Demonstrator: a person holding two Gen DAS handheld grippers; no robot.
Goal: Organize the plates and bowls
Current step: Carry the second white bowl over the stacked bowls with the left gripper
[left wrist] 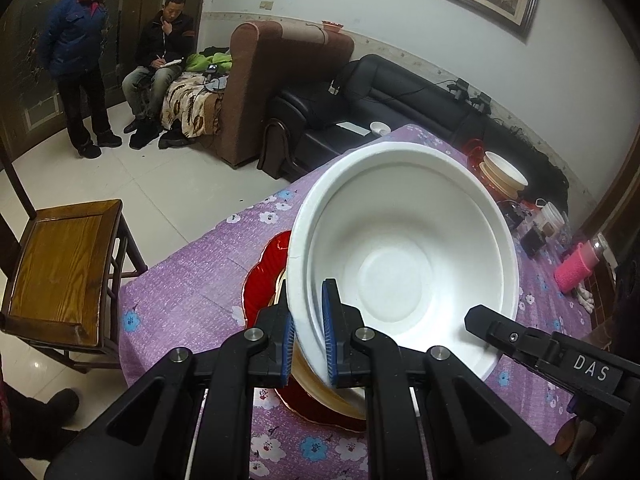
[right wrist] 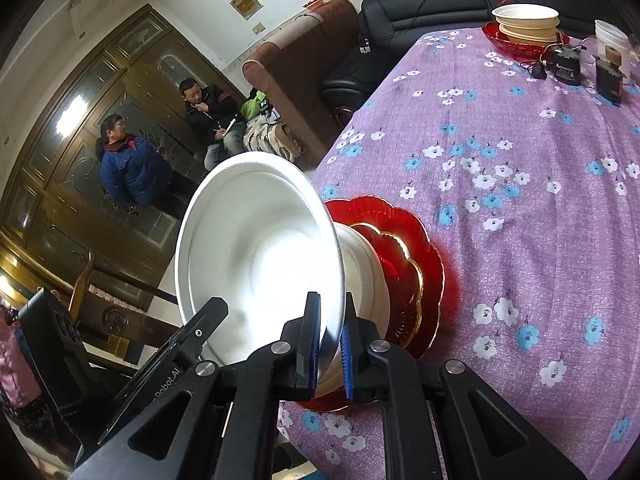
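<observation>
A white foam bowl [left wrist: 400, 256] is held above a stack of red scalloped plates [left wrist: 260, 284] on the purple flowered tablecloth. My left gripper [left wrist: 310, 336] is shut on the bowl's near-left rim. My right gripper [right wrist: 330, 344] is shut on the opposite rim of the same bowl [right wrist: 260, 256]; its finger also shows in the left wrist view [left wrist: 520, 340]. The bowl rests on or just over a cream bowl [right wrist: 368, 280] nested on the red plates [right wrist: 420, 264]. A second stack of cream bowls [right wrist: 528, 20] on a red plate sits at the table's far end.
A wooden chair [left wrist: 64, 272] stands left of the table. Black devices [right wrist: 566, 66], a white cup [right wrist: 610, 44] and a pink bottle [left wrist: 578, 266] stand at the far end. Sofas and two people are beyond the table.
</observation>
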